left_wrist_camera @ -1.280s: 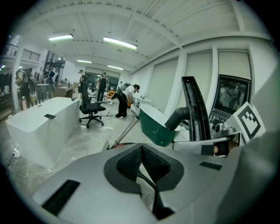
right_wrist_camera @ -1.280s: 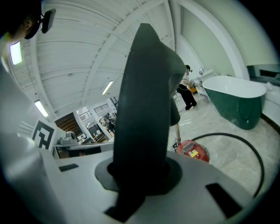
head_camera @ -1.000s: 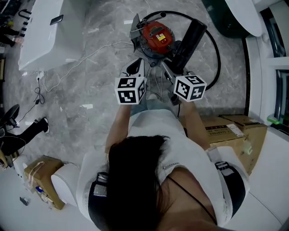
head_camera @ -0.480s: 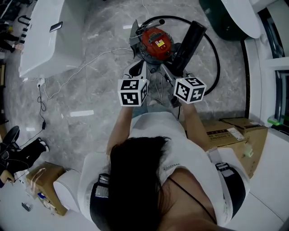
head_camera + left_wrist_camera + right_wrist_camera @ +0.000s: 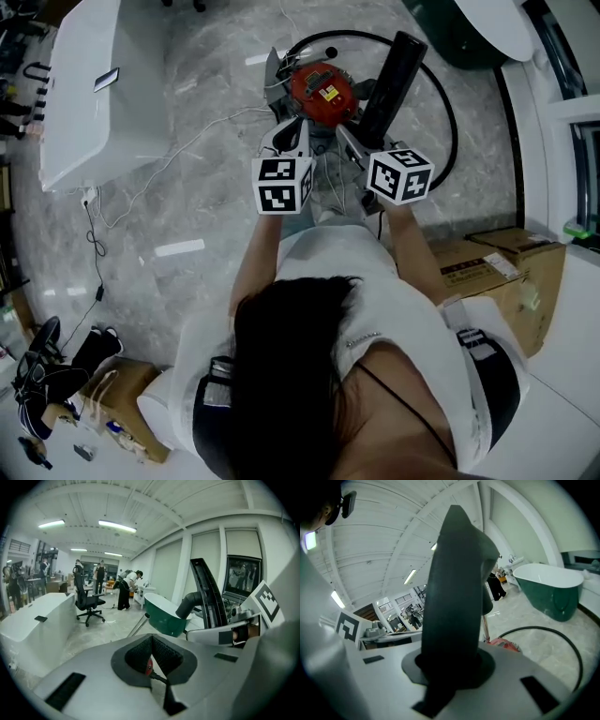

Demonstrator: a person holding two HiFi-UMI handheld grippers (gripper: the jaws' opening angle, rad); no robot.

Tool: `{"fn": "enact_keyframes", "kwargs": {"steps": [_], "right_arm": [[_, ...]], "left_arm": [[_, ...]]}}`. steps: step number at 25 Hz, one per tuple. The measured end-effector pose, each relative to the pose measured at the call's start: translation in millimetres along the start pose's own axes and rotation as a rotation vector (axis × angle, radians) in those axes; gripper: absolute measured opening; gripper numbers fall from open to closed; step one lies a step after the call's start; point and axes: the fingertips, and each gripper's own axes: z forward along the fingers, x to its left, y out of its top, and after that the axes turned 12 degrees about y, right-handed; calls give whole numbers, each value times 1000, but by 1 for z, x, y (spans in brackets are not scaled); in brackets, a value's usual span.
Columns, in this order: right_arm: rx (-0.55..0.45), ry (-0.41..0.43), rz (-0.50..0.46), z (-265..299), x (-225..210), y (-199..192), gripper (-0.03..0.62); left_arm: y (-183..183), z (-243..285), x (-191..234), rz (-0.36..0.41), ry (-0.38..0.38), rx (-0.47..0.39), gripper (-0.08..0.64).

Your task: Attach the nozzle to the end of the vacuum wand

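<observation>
Two hand-held tongs reach forward from a person seen from above, whose head and shoulders hide much of both arms. The left tongs are pressed together; a sliver of red shows past their ribbed black pads, and whether the thin dark cord there is pinched cannot be told. The right tongs are clamped on the black nozzle, a long, smooth, flattened piece that blocks most of that view. It rises just beside the round red vacuum on the grey marble floor. A black hose loops around them, partly hidden. A green tub with a white inside stands beyond.
</observation>
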Motion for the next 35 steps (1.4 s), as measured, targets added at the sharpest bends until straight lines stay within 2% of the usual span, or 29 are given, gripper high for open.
{"fn": "enact_keyframes", "kwargs": {"steps": [9,26,35], "right_arm": [[-20,-51,18,21,-12,28,63],[-28,-82,97,70,-21,45,64],[-63,-125,125,88,-40,60,63]], "left_arm": [[20,32,5,70,-58,-6,3],[41,75,42,104,-122,35,3],[52,106,46,148,-208,48,3]]}}
